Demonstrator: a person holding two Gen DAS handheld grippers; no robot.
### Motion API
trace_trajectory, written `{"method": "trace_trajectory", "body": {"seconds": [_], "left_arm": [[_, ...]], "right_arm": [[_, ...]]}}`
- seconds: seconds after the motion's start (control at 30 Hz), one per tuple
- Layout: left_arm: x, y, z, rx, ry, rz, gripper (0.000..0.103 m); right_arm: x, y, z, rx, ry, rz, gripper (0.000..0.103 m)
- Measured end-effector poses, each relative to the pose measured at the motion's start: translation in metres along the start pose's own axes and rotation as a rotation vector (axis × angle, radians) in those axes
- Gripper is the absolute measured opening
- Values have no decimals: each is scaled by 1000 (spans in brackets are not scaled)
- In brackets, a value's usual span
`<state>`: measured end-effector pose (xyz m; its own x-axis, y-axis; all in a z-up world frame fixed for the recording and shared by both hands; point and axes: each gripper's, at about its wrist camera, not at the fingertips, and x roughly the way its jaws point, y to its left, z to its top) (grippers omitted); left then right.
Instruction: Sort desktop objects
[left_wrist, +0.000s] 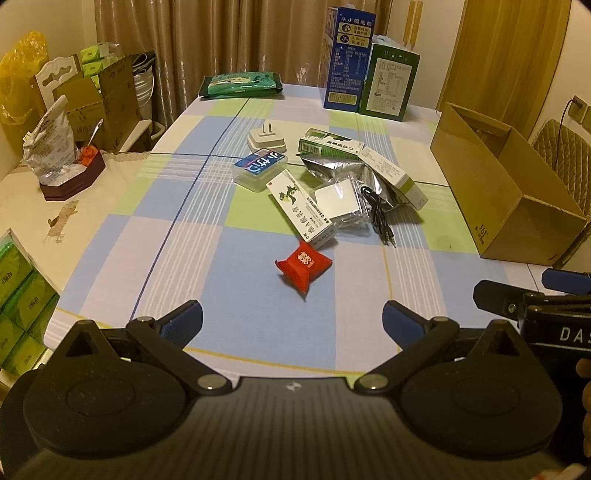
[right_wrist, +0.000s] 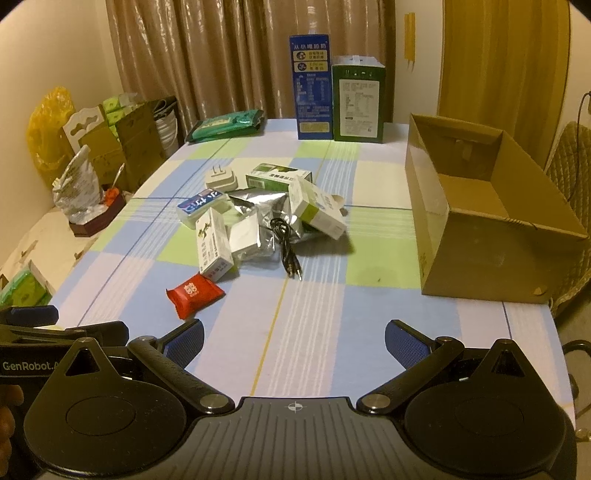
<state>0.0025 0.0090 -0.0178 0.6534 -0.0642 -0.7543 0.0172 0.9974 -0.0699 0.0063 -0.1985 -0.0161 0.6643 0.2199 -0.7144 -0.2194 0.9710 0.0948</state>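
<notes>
A pile of small objects lies mid-table: a red snack packet (left_wrist: 303, 266) (right_wrist: 194, 294) nearest me, a white medicine box (left_wrist: 301, 208) (right_wrist: 214, 243), a clear box with a blue label (left_wrist: 260, 169) (right_wrist: 201, 206), a white plug adapter (left_wrist: 266, 140) (right_wrist: 221, 179), a silver foil bag (left_wrist: 332, 166) (right_wrist: 258, 206), a black audio cable (left_wrist: 380, 218) (right_wrist: 286, 245) and green-white boxes (left_wrist: 393, 177) (right_wrist: 317, 208). An open cardboard box (left_wrist: 506, 184) (right_wrist: 480, 218) stands on the right. My left gripper (left_wrist: 292, 320) and right gripper (right_wrist: 294, 339) are open and empty, held above the table's near edge, short of the pile.
The checked tablecloth (left_wrist: 240, 295) (right_wrist: 314, 314) covers the table. A tall blue carton (left_wrist: 349, 59) (right_wrist: 309, 86), a green carton (left_wrist: 389, 83) (right_wrist: 357, 103) and a wet-wipe pack (left_wrist: 242, 85) (right_wrist: 225, 125) stand at the far end. Bags and boxes crowd the left side (left_wrist: 74, 110).
</notes>
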Motion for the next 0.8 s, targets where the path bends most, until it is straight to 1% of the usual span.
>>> {"method": "trace_trajectory", "body": {"seconds": [0.23,0.57,0.7,0.8], "left_arm": [[8,1,0,3,16,-9,102],[27,8,7,15,38,0,102],[36,9,10,16,48,-12,102],[43,9,12,38,46,-30,102]], "right_arm": [[10,-3,0,5,17,-5,101],[29,-6,4,10,49,-12,101],[38,-8,7,9,56,-13,101],[45,-10,10,3,55,-12,101]]}}
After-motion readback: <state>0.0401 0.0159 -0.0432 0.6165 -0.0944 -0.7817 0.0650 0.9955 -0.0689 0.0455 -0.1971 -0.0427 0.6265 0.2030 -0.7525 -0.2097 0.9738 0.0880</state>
